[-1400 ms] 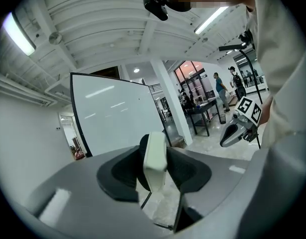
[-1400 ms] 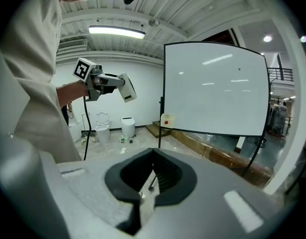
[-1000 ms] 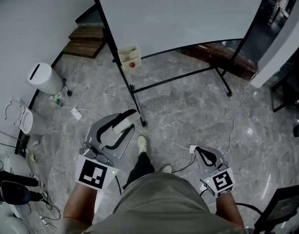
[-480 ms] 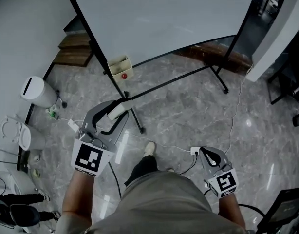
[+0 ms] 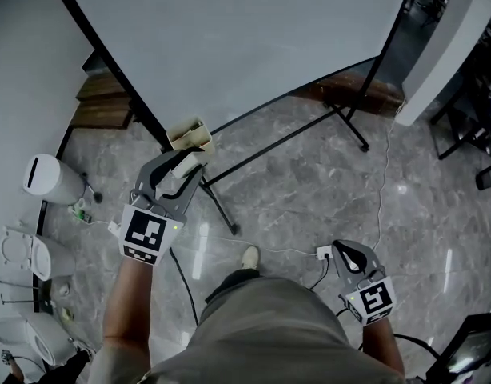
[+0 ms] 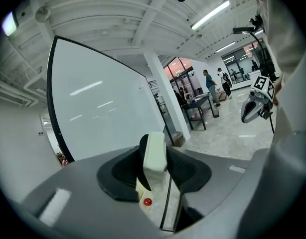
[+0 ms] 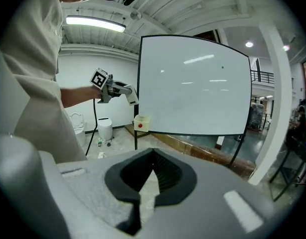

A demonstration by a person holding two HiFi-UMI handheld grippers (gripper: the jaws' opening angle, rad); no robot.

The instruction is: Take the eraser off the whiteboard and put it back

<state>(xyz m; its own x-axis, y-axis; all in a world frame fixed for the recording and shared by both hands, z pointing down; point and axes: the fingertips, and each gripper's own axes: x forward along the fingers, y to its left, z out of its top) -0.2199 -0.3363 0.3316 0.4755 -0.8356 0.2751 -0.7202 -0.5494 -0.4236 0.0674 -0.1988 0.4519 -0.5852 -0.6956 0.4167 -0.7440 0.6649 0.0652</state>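
Observation:
The whiteboard [image 5: 245,38] fills the top of the head view, on a black wheeled stand. A cream box [image 5: 189,134] hangs at its lower left corner, with a red spot [image 6: 147,201] inside it. My left gripper [image 5: 180,169] is shut on the white eraser [image 5: 187,163], held just below that box. In the left gripper view the eraser [image 6: 155,156] stands upright between the pads, with the whiteboard [image 6: 103,108] behind it. My right gripper [image 5: 340,248] hangs low at the right, shut and empty. From the right gripper view, its jaws [image 7: 152,171] meet and the whiteboard [image 7: 193,88] lies ahead.
The stand's black leg [image 5: 221,210] crosses the marble floor beside my shoe [image 5: 248,256]. A white cable and socket [image 5: 322,254] lie near the right gripper. A white bin [image 5: 49,178] and wooden steps [image 5: 101,102] are at the left, a white pillar [image 5: 441,50] at the right.
My left gripper has carried the eraser forward and up, from over the floor to just under the cream box. I have stepped closer to the board. The right gripper has shifted slightly, still shut.

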